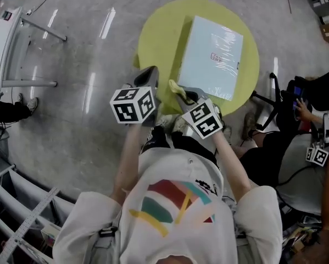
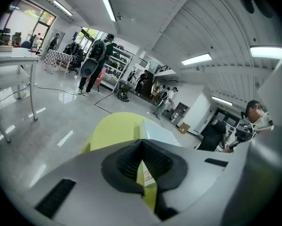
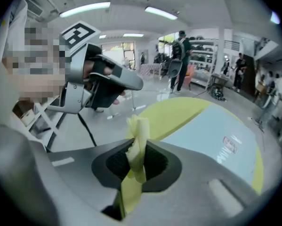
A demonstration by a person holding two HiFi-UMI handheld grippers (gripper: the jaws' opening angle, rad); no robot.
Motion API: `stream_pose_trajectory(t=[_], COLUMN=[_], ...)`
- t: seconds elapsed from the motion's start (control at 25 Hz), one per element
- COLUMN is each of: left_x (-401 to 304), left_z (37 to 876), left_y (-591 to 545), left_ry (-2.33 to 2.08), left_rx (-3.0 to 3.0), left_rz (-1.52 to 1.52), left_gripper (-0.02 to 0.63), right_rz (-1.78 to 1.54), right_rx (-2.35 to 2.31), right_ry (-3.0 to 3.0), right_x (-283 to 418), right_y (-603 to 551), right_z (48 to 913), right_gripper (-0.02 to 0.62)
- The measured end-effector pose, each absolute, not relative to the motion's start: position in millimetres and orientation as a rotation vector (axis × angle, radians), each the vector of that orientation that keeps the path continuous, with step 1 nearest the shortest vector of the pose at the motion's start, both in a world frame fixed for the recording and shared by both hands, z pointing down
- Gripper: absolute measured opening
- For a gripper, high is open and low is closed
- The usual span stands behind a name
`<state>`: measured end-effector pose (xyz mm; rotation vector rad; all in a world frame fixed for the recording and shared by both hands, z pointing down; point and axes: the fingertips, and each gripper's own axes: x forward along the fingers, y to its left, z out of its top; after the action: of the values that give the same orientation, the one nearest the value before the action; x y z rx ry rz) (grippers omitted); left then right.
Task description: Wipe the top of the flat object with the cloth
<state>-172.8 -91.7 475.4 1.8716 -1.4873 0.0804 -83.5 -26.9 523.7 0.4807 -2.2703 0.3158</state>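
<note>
Nearest the person, the right hand-held gripper (image 3: 136,164) is clamped on a bunched yellow cloth (image 3: 137,135). The left hand-held gripper (image 2: 141,168) beside it is closed on nothing. Wiping seems not yet begun: the cloth appears to hang clear of the flat object (image 1: 211,56), which lies just beyond, to the right, on the round bench (image 1: 159,32).

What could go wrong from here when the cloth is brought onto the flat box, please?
1. The yellow cloth is only a thin bunched strip in the right tongs; it may slip out, or the tongs may scrape the plastic wrap on the flat box.
2. The box lies loose near the rim of the round table, and the left tongs are shut and off it; a wipe might push it off.
</note>
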Motion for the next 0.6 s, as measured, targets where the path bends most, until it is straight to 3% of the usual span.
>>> stream_pose_trajectory(t=[0.6], left_x=[-160.1], left_z=[485.2], left_y=[-81.6], left_ry=[-1.482], left_rx=[1.911], left_rz=[0.262], left_gripper=[0.014], right_rz=[0.035], right_rx=[0.740], right_ry=[-2.413], right_x=[-101.7], right_y=[-35.9], right_z=[576.8], right_gripper=[0.028])
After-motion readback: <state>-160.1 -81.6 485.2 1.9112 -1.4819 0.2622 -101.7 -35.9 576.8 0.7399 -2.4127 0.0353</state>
